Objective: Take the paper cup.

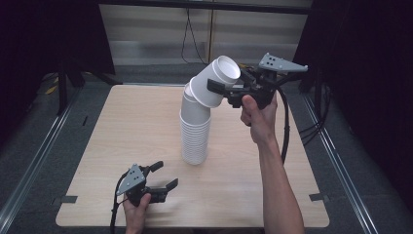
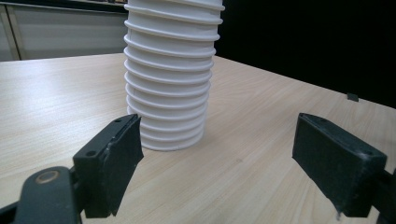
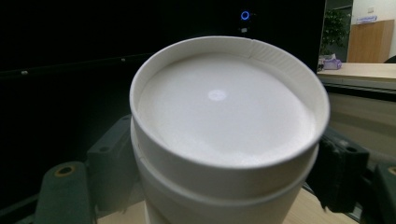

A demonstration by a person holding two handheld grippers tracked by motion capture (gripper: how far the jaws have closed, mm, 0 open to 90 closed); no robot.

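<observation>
Nearest the high camera, at about six o'clock on the table (image 1: 97,146), my left gripper (image 1: 163,177) rests low with its jaws spread wide and nothing between them. Through the left gripper view those two black pads (image 2: 112,161) frame the base of the cup stack (image 2: 169,79), which stands on the wood just beyond them, not touched.

Up at one o'clock from the stack, my right gripper (image 1: 218,88) is clamped on the top cups (image 1: 217,81), one jaw on each side of the wall. They are inverted like the rest and tipped over toward my right, bottoms pointing up and outward, while their lower rim seems to hang on the column's top. In the right gripper view I see a white flat bottom (image 3: 224,114) close up, with a second rim ring just under the first, so I judge I hold at least two nested cups, not one.

I take this as the peeling step: top cups gripped and tilted, not yet free. Next I reckon the lift should go up and toward one o'clock along the tilt. The stack leans with the pull, so my open left gripper could close on the base at twelve o'clock ahead of it to steady it.
</observation>
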